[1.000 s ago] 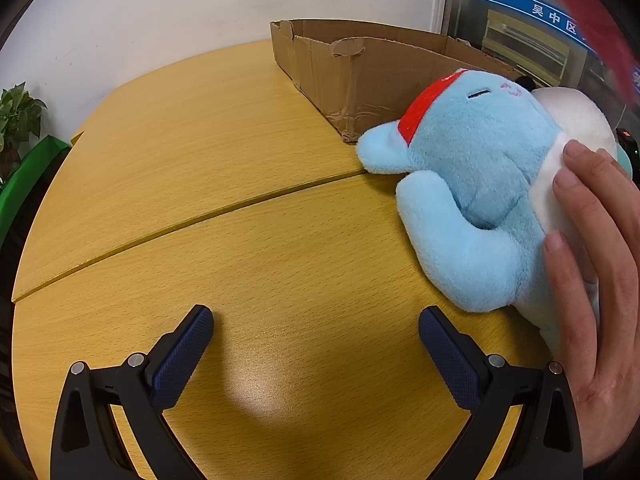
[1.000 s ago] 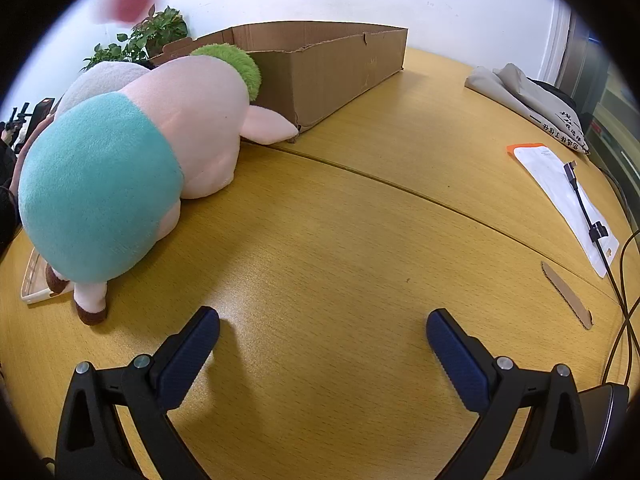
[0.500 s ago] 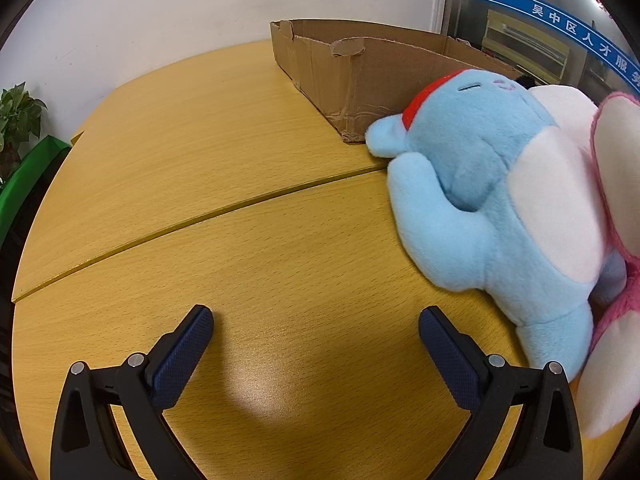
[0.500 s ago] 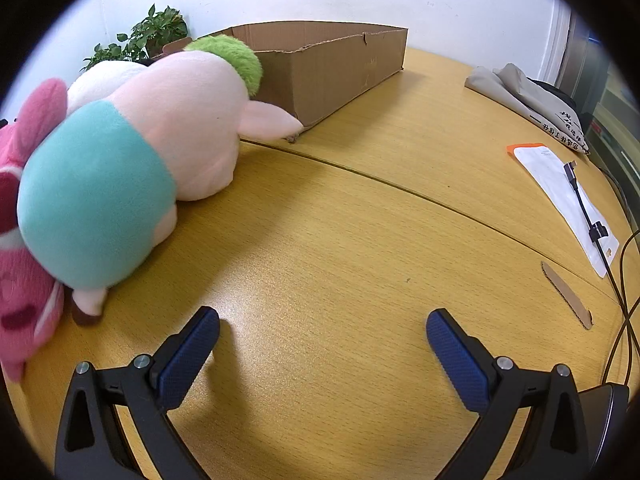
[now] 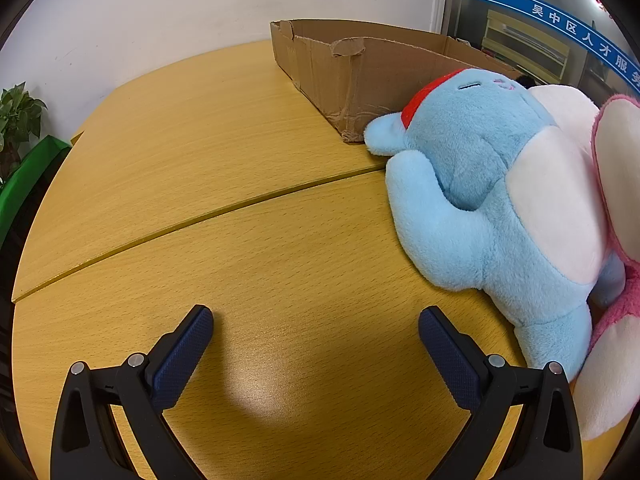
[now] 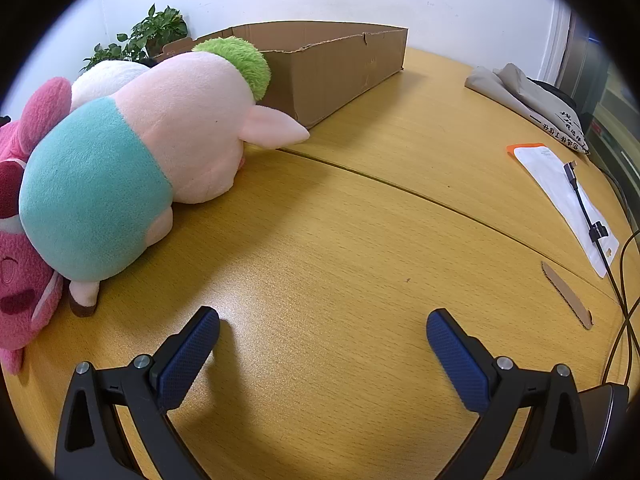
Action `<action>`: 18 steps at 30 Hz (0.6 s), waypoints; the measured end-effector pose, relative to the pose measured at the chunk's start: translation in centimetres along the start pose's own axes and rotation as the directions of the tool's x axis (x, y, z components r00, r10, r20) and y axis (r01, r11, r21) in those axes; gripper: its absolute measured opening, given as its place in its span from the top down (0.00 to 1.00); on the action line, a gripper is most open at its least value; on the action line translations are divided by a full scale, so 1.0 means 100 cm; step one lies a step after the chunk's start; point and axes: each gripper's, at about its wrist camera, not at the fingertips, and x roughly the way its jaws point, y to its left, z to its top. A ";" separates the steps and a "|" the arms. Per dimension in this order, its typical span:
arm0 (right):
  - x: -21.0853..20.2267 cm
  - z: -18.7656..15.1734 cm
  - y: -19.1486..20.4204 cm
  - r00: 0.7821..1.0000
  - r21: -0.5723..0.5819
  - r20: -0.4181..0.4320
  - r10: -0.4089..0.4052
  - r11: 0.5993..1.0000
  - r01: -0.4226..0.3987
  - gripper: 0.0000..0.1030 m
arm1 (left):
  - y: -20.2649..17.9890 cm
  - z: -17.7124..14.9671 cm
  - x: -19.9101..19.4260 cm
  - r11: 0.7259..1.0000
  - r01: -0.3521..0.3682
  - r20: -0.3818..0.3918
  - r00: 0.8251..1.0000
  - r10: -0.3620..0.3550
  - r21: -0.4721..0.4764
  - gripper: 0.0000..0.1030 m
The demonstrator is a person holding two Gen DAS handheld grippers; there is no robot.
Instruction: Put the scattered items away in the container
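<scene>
A blue plush (image 5: 480, 184) with a red band lies on the wooden table, its head against the cardboard box (image 5: 360, 68). A pink-and-white plush (image 5: 616, 280) rests against it at the right edge. My left gripper (image 5: 316, 320) is open over bare table, left of the blue plush. In the right wrist view a pink pig plush (image 6: 160, 148) with teal shorts and a green cap lies beside the box (image 6: 332, 68). A pink plush (image 6: 20, 240) and a white one (image 6: 104, 80) sit behind it. My right gripper (image 6: 322, 320) is open, right of the pig.
A folded beige cloth (image 6: 528, 100), a white packet with a cable (image 6: 568, 196) and a cardboard strip (image 6: 566, 294) lie on the table's right side. Potted plants (image 6: 140, 40) stand behind the box. A seam (image 5: 200, 216) crosses the tabletop.
A hand that pressed on the blue plush one second ago has gone. A pink plush now lies beside the blue one and the pig. Neither gripper has moved.
</scene>
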 end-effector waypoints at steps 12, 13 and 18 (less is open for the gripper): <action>-0.007 -0.003 0.012 0.991 0.112 -0.009 -0.132 0.985 0.132 0.01 | -0.008 -0.014 -0.011 0.999 -0.027 0.005 1.000 0.027 -0.042 0.00; -0.019 -0.010 0.019 0.981 0.125 -0.010 -0.194 0.973 0.193 0.01 | -0.010 -0.023 -0.020 0.997 -0.030 0.020 0.999 0.032 -0.065 0.00; -0.108 -0.043 0.074 0.957 0.131 0.105 -0.269 0.958 0.255 0.00 | -0.052 -0.058 -0.117 0.982 -0.128 0.214 0.964 0.157 -0.139 0.00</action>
